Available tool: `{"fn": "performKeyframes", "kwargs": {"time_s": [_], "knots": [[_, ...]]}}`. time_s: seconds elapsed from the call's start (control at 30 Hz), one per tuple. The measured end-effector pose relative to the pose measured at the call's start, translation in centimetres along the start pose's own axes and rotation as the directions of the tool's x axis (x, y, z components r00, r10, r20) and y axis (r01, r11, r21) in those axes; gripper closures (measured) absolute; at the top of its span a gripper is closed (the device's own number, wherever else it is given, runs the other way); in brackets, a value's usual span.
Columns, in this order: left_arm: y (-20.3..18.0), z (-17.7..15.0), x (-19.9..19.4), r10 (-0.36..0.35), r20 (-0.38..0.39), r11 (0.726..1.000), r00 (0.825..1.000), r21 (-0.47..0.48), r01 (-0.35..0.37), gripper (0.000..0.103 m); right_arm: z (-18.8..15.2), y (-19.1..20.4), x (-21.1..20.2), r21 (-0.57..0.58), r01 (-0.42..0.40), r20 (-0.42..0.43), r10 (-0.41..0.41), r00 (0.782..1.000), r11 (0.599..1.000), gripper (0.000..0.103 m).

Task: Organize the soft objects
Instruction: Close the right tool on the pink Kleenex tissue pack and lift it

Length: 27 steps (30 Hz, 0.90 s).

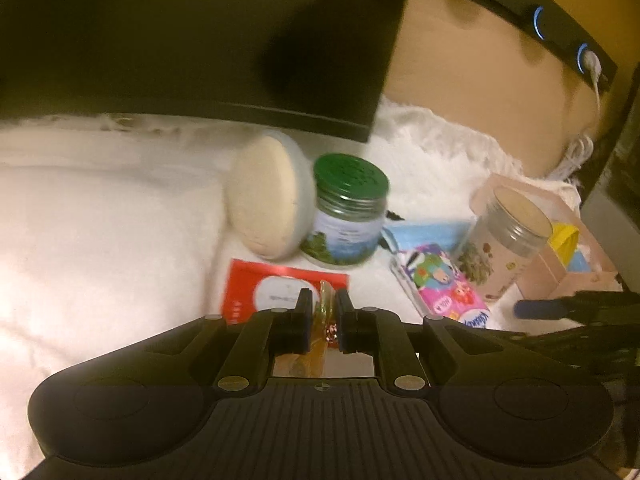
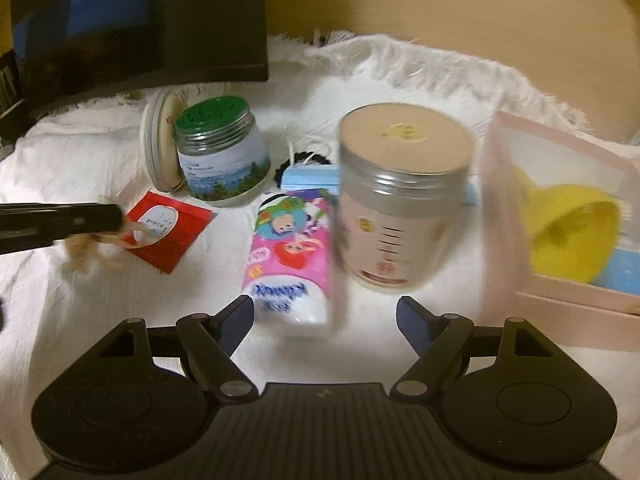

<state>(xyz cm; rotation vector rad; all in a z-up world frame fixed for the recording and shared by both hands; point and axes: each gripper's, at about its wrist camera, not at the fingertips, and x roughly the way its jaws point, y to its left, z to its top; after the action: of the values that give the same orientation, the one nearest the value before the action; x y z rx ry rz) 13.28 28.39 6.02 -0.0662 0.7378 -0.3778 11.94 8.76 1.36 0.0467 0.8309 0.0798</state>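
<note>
1. Left tool [image 1: 323, 304]: fingers pressed nearly together, pinching a thin amber-orange soft strip [image 1: 325, 308] that runs back between them. From the right wrist view it comes in from the left [image 2: 116, 216] with a frayed tan tuft [image 2: 82, 254] hanging under its tip; heavy blur there.
2. Right tool [image 2: 325, 312]: blue-padded fingers spread wide, holding nothing, low over the white fluffy cover [image 2: 400, 76] on the counter.
3. Red flat packet with white oval label [image 1: 280, 290] lies just beyond the left tool's tips, flat on the cover.
4. Far of it: green-lidded glass jar with landscape label [image 1: 346, 216], upright; a round cream disc with pale rim [image 1: 268, 196] leans on edge against its left side.
5. Pink cartoon-print tissue pack [image 2: 290, 252] lies centre, just beyond the right tool's left finger [image 2: 236, 320]. Folded blue cloth [image 2: 310, 178] lies at its far end.
6. Silver-lidded clear jar [image 2: 400, 200], upright, just right of the tissue pack.
7. Pink translucent box [image 2: 560, 216] at far right holds a yellow soft item [image 2: 568, 232] and something light blue [image 2: 624, 272].
8. Dark monitor [image 2: 140, 20] at far left.
</note>
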Motion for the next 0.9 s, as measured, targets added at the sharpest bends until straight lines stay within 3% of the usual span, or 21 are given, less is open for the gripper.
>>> {"fn": "performKeyframes", "kwargs": {"time_s": [0.2,0.3,0.47,0.57,0.73,0.9], "knots": [[1.1,-0.5,-1.5,0.039,0.007,0.999,0.999,-0.024,-0.039,0.089,0.7,3.5,3.1,-0.051,0.001,-0.019,-0.002,1.000,0.999,0.026],[1.5,-0.2,-2.4,0.070,0.023,0.997,0.997,-0.039,-0.069,0.089,1.1,4.6,3.0,-0.114,0.030,-0.017,-0.032,0.999,0.993,0.054],[1.3,2.5,-4.4,0.114,0.096,0.993,0.989,-0.046,-0.110,0.089,2.6,4.4,-1.2,-0.137,-0.015,0.020,0.018,1.000,0.990,0.058],[0.3,5.7,-5.5,0.113,0.168,0.993,0.979,-0.056,-0.105,0.089,4.7,3.4,-5.5,-0.138,-0.064,0.093,0.077,0.993,0.988,0.058],[-4.4,10.8,-6.7,0.085,0.290,0.996,0.953,-0.022,-0.082,0.089,8.5,-1.2,-13.7,-0.168,-0.030,0.295,0.079,0.952,0.985,0.058],[-10.2,13.6,-7.0,-0.014,0.342,0.999,0.940,-0.038,0.029,0.089,10.9,-7.6,-18.6,-0.174,0.107,0.441,-0.020,0.897,0.979,0.058]]}}
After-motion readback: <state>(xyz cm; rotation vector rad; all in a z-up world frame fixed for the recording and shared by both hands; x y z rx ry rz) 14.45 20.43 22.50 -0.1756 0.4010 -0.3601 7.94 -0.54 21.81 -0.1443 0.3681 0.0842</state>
